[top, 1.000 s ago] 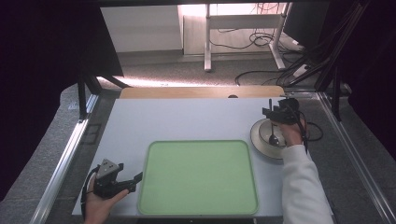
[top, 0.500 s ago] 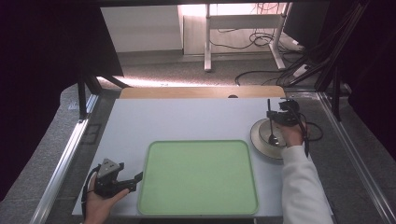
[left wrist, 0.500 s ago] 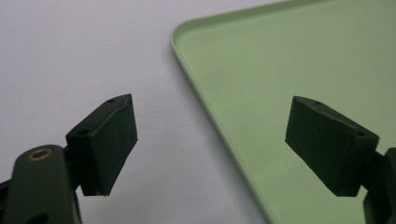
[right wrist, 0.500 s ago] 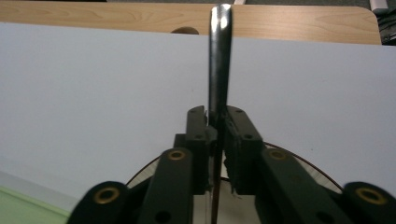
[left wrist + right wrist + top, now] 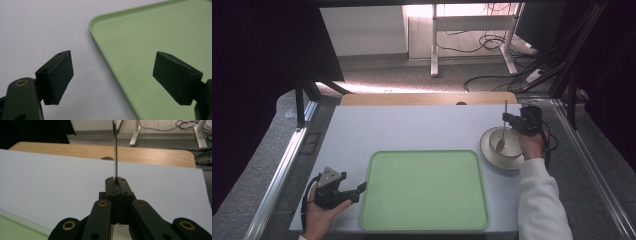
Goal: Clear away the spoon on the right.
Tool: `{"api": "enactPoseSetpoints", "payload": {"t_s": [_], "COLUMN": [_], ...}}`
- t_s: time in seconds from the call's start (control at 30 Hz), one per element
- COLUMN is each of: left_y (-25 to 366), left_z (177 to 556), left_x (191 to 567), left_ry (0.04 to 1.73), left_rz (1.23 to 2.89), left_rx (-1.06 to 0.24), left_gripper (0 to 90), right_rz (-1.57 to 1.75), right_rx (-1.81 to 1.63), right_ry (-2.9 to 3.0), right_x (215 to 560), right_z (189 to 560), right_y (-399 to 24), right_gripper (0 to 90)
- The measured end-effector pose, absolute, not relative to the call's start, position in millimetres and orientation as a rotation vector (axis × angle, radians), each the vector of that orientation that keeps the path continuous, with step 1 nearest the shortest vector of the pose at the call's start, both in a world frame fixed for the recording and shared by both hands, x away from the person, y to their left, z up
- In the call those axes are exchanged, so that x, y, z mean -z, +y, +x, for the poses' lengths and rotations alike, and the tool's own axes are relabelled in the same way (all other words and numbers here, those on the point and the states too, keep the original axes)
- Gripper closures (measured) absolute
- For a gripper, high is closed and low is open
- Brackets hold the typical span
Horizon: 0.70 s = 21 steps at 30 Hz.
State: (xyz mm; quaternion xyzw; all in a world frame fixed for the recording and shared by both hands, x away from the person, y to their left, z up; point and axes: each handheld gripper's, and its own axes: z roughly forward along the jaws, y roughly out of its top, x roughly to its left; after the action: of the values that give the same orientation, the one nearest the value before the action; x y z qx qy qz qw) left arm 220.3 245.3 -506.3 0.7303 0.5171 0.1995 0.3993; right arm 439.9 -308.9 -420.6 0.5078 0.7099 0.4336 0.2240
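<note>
My right gripper is shut on the thin metal handle of a spoon, which stands nearly upright. The spoon's bowl end dips into a white bowl that sits on a white plate at the table's right side. In the right gripper view the handle rises straight up from the closed jaws of that gripper. A large green tray lies in front of the person. My left gripper rests open at the tray's left edge, with the tray rim running between its spread pads.
The pale table top has a wooden strip along its far edge. Metal rails flank both sides. Beyond the table are desk legs and cables on the floor.
The right gripper has shifted slightly to the right with the spoon, whose handle now stands more upright. The left gripper has stayed where it was.
</note>
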Motion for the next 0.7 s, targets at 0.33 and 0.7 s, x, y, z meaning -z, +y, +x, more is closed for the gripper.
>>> {"api": "enactPoseSetpoints", "payload": {"t_s": [0.33, 0.7], "left_y": [244, 245], "left_z": [224, 225], "left_x": [505, 504], "left_ry": [1.298, 1.297], "left_rz": [1.847, 1.844], "left_rx": [-0.503, -0.508], "left_gripper": [16.5, 16.5], "right_rz": [1.328, 1.252], "right_rx": [-1.253, -1.397], "right_ry": [1.919, 1.881], "right_x": [399, 370], "right_z": [423, 403], "right_y": [-310, -309], "right_gripper": [90.0, 90.0]}}
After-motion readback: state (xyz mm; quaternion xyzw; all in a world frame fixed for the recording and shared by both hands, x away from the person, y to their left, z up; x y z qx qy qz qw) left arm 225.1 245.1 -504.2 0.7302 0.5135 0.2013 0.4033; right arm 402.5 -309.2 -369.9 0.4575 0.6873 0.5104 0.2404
